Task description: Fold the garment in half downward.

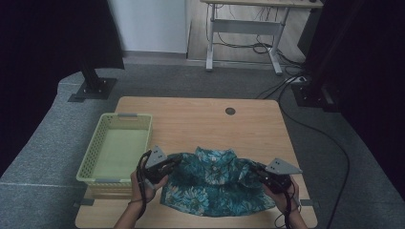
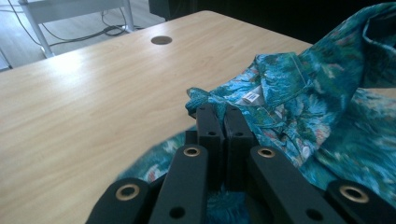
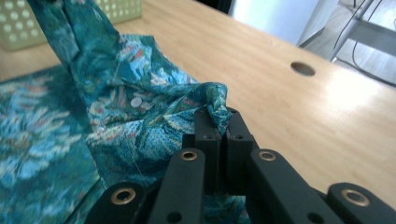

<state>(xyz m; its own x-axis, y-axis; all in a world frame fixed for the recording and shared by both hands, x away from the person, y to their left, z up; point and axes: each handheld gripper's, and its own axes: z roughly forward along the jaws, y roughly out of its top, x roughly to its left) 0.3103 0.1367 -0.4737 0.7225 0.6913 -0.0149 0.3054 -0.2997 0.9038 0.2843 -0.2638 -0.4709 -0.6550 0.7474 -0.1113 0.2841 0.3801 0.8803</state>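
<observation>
Teal floral cotton shirt lay low in frame; both jaws clamped its shoulders, needing even tension.

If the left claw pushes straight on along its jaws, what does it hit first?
The left claw is shut on the shirt, so bunched fabric sits right at its tips. Beyond that fold, the line looks to run over bare table toward the round hole, though depth is hard to judge.
</observation>
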